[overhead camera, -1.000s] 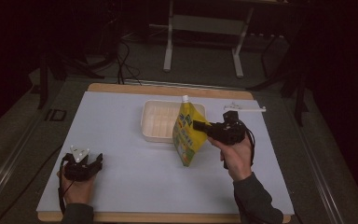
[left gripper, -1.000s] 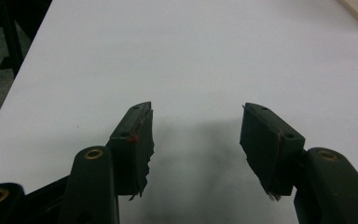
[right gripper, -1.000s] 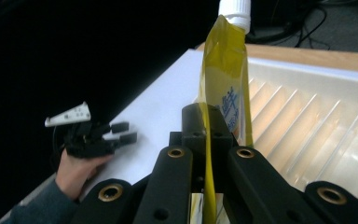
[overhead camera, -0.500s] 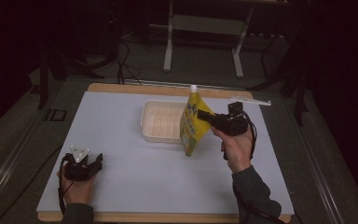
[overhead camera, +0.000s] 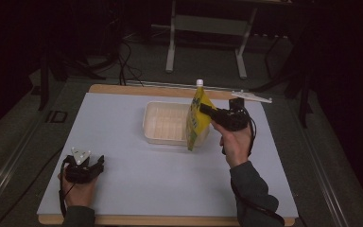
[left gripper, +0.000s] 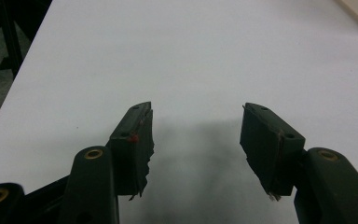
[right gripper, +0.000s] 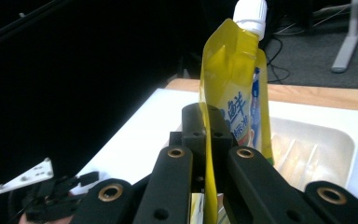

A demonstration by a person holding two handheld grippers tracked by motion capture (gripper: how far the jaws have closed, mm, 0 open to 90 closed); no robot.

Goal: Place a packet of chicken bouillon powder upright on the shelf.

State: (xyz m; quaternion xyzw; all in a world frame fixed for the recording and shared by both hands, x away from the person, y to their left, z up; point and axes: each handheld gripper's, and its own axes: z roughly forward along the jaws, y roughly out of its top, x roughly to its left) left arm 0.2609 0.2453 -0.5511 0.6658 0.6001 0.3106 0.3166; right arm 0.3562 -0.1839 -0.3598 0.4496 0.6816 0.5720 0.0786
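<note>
A pale blue-white table (overhead camera: pixel 137 189) with a wooden edge spreads out in front of you, and everything below is placed relative to the cream plastic tray (overhead camera: pixel 163 124) that sits on it a little beyond the middle. The tray is shallow and rectangular, with ridges along its floor, and the right gripper view shows those ridges just past your jaws. Your right hand (overhead camera: pixel 236 142) is raised beside the tray's right end, its dark sleeve running back toward the near edge of the table. In that hand, your right gripper (overhead camera: pixel 207 111) has its two black jaws pressed together on the side edge of a yellow spouted pouch (overhead camera: pixel 196 120). The pouch hangs upright in the air over the tray's right end, its white cap (right gripper: pixel 249 11) at the top and its lower corner down near the tray's near rim; whether it touches the tray cannot be told. Printed blue and white characters show on the pouch's face in the right gripper view. Well away from the tray, toward the near left corner of the table, your left hand (overhead camera: pixel 78 189) rests on the surface holding your left gripper (left gripper: pixel 196 135), whose jaws are spread wide with bare table between them, gripping nothing.
</note>
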